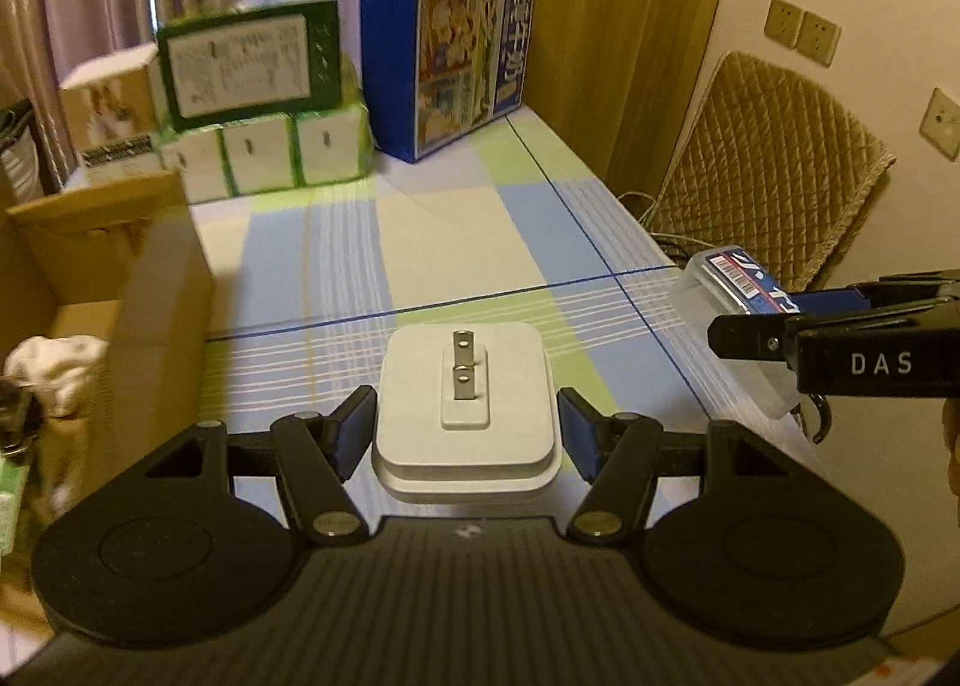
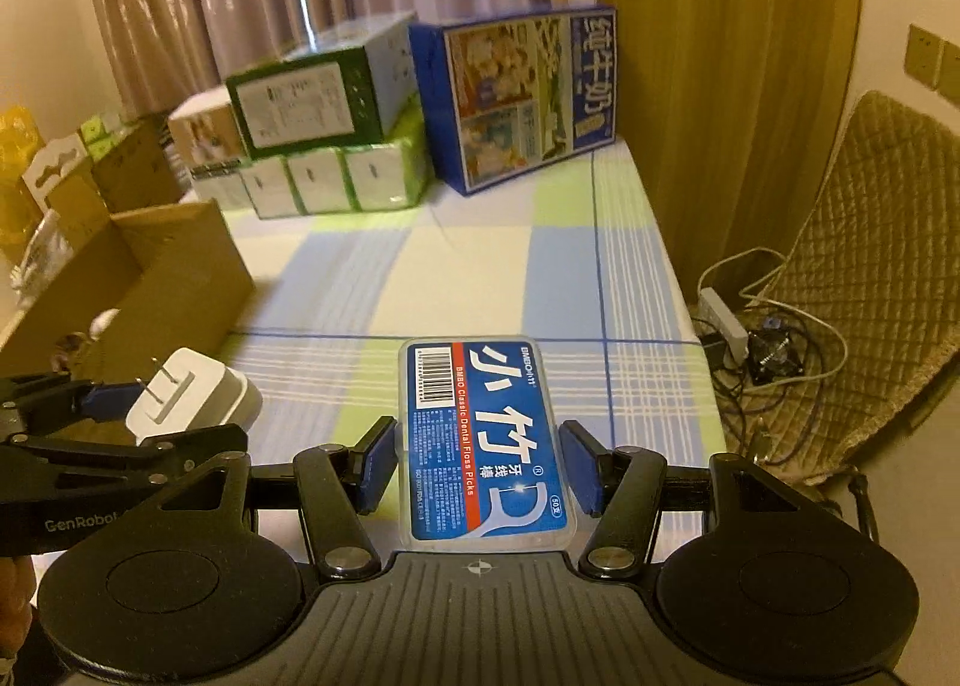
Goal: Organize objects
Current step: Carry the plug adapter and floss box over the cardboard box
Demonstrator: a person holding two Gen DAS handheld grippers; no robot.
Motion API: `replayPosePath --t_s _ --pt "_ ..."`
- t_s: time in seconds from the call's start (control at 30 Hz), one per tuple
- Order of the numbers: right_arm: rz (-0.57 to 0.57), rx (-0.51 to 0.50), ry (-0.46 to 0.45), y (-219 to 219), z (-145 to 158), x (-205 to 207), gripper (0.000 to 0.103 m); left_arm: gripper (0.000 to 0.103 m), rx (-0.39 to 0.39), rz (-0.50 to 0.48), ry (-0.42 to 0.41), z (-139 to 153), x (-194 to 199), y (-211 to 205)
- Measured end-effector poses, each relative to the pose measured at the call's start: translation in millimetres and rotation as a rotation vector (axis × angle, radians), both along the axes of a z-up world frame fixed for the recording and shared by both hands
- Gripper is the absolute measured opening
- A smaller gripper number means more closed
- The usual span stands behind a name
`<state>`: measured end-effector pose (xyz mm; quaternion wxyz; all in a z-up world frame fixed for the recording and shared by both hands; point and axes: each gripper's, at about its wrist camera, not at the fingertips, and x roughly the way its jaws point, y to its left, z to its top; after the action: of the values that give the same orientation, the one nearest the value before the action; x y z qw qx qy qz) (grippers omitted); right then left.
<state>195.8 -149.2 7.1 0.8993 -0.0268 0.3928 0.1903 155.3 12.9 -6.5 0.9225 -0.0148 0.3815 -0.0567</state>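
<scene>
A white charger plug (image 1: 467,416) with its two metal prongs facing up sits between the blue pads of my left gripper (image 1: 467,434), which is shut on it just above the checked cloth (image 1: 456,242). In the right wrist view the same charger (image 2: 192,392) hangs tilted at the left in the left gripper (image 2: 162,416). My right gripper (image 2: 480,464) is shut on a clear dental floss pick box (image 2: 483,440) with a blue label. From the left wrist view that box (image 1: 738,290) shows at the right edge, held over the corner of the cloth.
An open cardboard box (image 1: 156,296) holding a white bundle stands at the left. Tissue packs (image 1: 270,152), a green carton (image 1: 246,62) and a blue milk carton (image 1: 450,68) line the back. A quilted chair (image 2: 870,278) and a power strip with cables (image 2: 726,320) lie to the right.
</scene>
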Motion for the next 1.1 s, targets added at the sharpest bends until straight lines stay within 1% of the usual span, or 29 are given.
replayPosePath --t_s 0.13,0.3,0.47,0.57,0.7,1.1 --pt "-0.012 0.025 0.001 8 11 -34 0.055 0.060 0.011 0.009 -0.015 15 -34 12" --pt "-0.022 0.066 0.007 19 18 -75 0.055 0.060 0.013 0.020 -0.022 25 -68 25" --pt "-0.009 0.057 -0.005 32 22 -105 0.055 0.060 0.029 0.015 -0.020 29 -97 32" --pt "0.001 0.057 -0.011 39 24 -118 0.055 0.060 0.031 0.014 -0.016 30 -110 38" --pt "0.019 0.057 -0.023 49 27 -131 0.055 0.060 0.062 0.018 -0.013 32 -125 48" --pt "0.128 0.071 -0.021 97 29 -155 0.055 0.060 0.108 0.082 -0.020 47 -164 94"
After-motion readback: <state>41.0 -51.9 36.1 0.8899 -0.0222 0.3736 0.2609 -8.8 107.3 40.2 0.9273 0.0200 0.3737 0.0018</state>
